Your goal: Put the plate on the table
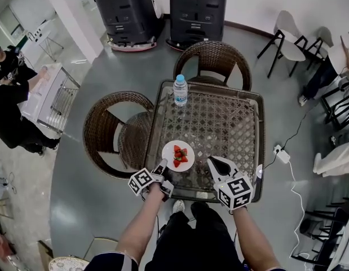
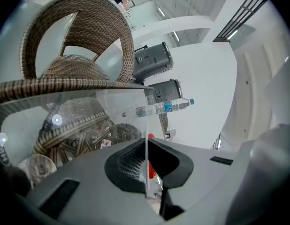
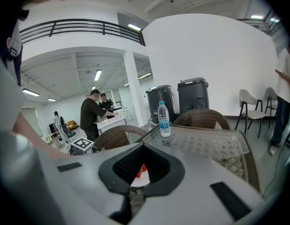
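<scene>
1. Head view: a round white plate (image 1: 171, 149) carrying red strawberries (image 1: 180, 156) sits over the near-left part of the glass-topped wicker bench (image 1: 226, 123), close to its near edge. Whether it rests on the glass cannot be told. The left tool (image 1: 162, 166) meets the plate's near-left rim. The right tool (image 1: 215, 163) is just right of the plate, apart from it. A clear plastic water bottle (image 1: 180, 90) stands upright by the far edge, with bare glass between it and the plate and out to the right. One brown wicker chair (image 1: 104, 131) crowds the bench's left edge and a second wicker chair (image 1: 215, 55) the far edge.
2. Left gripper view: the left tool (image 2: 147, 172) is clamped on the plate (image 2: 146, 142), seen edge-on as a thin white line.
3. Right gripper view: the right tool (image 3: 139, 167) is closed on nothing, with the plate (image 3: 135, 181) beyond it.
</scene>
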A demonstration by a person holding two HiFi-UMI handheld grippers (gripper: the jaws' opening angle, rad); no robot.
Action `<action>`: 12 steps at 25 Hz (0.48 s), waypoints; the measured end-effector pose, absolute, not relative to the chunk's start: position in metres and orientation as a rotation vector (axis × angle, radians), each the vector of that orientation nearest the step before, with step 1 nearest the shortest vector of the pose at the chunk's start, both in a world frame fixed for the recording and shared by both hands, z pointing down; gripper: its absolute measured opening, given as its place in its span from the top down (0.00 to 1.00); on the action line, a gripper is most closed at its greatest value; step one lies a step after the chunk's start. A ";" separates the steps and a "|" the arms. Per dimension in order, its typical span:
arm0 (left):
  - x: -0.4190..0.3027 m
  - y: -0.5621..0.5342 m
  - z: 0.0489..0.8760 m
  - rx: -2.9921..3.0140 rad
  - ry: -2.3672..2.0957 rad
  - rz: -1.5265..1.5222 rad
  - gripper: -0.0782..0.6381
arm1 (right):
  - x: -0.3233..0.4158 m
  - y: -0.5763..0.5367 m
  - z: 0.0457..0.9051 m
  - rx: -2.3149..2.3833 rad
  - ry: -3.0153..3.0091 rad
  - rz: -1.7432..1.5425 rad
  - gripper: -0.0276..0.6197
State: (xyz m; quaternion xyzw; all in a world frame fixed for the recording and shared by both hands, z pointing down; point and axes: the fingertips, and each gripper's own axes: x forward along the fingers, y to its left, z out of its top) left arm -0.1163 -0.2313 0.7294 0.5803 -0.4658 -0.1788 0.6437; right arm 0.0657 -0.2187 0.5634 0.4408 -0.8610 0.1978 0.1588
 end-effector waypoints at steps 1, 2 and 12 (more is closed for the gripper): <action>-0.116 -0.231 0.731 1.320 -1.063 -0.403 0.87 | 0.067 -0.219 0.564 1.262 -2.459 0.567 0.95; -0.116 -0.231 0.732 1.319 -1.066 -0.400 0.87 | 0.067 -0.219 0.564 1.263 -2.457 0.569 0.95; -0.118 -0.234 0.742 1.332 -1.168 -0.285 0.87 | 0.070 -0.220 0.571 1.260 -2.452 0.590 0.95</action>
